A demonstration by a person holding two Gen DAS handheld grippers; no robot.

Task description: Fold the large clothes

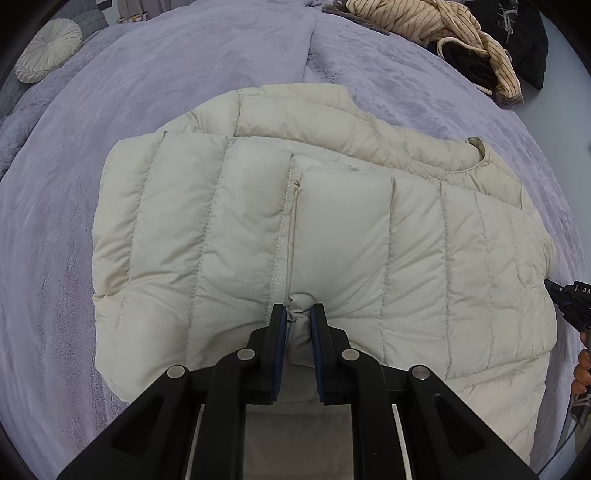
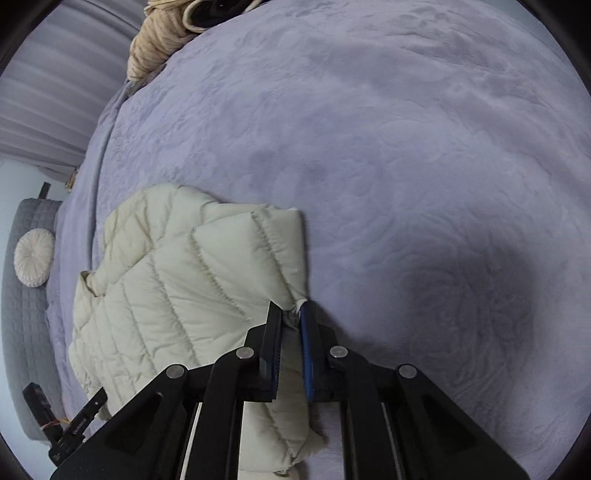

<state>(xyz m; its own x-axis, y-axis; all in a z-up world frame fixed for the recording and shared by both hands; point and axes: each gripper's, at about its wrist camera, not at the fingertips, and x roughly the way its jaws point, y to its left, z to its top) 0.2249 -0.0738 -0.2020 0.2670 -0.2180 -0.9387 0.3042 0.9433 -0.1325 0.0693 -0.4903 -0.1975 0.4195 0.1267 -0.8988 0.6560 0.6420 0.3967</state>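
Lying across a lavender bedspread (image 1: 147, 92): a cream quilted puffer jacket (image 1: 229, 221), partly folded, collar toward the far side. Heaped near the bed's far edge: a striped beige garment (image 1: 424, 18). Pinching a pucker of jacket fabric between nearly closed pads: the left gripper (image 1: 298, 314). Clamping the jacket's corner edge, jaws almost together: the right gripper (image 2: 291, 314).
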